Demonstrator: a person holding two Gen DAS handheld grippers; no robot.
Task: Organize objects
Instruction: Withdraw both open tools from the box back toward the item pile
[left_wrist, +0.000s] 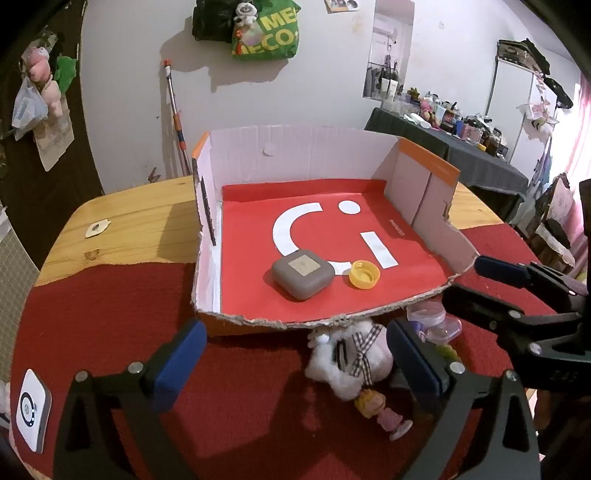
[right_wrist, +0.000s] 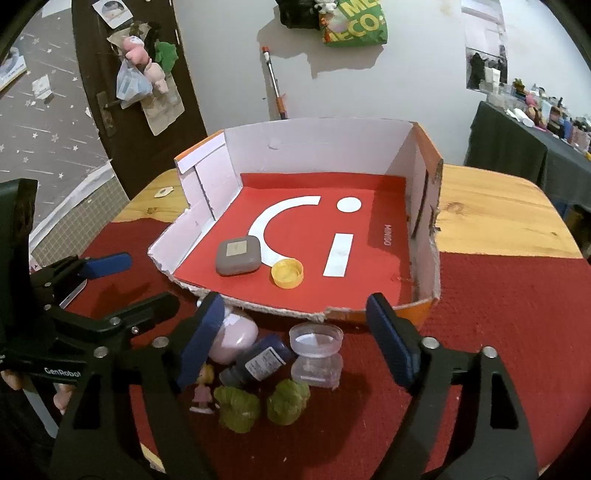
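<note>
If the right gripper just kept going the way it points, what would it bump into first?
Probably the clear round plastic container on the red cloth, just short of the open cardboard box. The right gripper is open and empty; depth is uncertain.

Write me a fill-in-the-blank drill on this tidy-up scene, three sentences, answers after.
1. Inside the cardboard box lie a grey case and a ____ bottle cap.
2. The box floor is coloured ____.
3. The two green moss-like clumps lie ____ the box, on the red cloth.

Answers: yellow; red; outside
</note>
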